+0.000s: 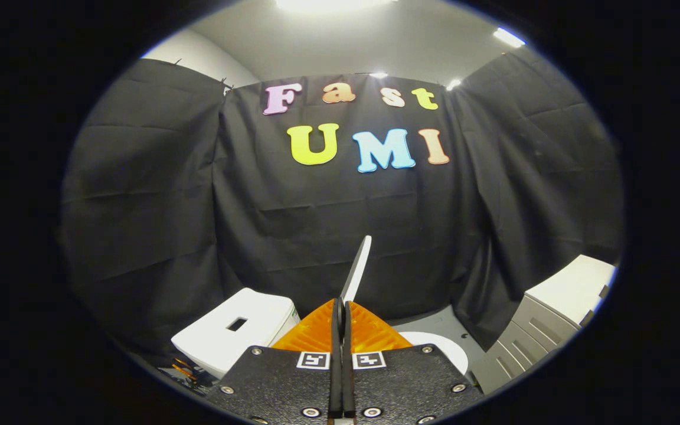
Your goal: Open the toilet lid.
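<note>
Gripper (340, 310): fingers pinched on the lid's edge.
Lid (356, 268): thin, raised edge-on, rising up and far-right from the fingertips.
Tank (236, 330): near left.
Bowl rim (443, 348): near right.

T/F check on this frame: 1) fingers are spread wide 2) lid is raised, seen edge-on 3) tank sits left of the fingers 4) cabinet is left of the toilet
1) False: the gripper has its fingers closed on the toilet lid.
2) True: the lid rises thin and tilted just beyond the fingertips.
3) True: the white tank sits left of the fingers.
4) False: the grey drawer cabinet stands to the right, past the seat.
</note>
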Demonstrator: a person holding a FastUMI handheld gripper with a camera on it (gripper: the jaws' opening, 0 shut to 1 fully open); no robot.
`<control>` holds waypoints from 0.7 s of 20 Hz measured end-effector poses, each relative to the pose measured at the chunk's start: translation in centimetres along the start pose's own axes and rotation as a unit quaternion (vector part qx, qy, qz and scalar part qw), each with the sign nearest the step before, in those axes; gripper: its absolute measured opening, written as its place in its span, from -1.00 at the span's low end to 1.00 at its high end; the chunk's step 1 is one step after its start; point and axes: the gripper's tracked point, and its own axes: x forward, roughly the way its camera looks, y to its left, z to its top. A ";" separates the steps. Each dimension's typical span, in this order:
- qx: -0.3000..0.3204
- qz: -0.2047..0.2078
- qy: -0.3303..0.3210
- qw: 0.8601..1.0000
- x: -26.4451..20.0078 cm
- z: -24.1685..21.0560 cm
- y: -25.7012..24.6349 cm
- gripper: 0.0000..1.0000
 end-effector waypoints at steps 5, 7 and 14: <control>-0.008 0.012 -0.006 1.000 0.2 0.6 2.3 -1.00; -0.016 0.011 -0.009 1.000 0.2 0.5 2.9 -1.00; -0.009 0.022 -0.012 1.000 0.6 1.2 6.0 -1.00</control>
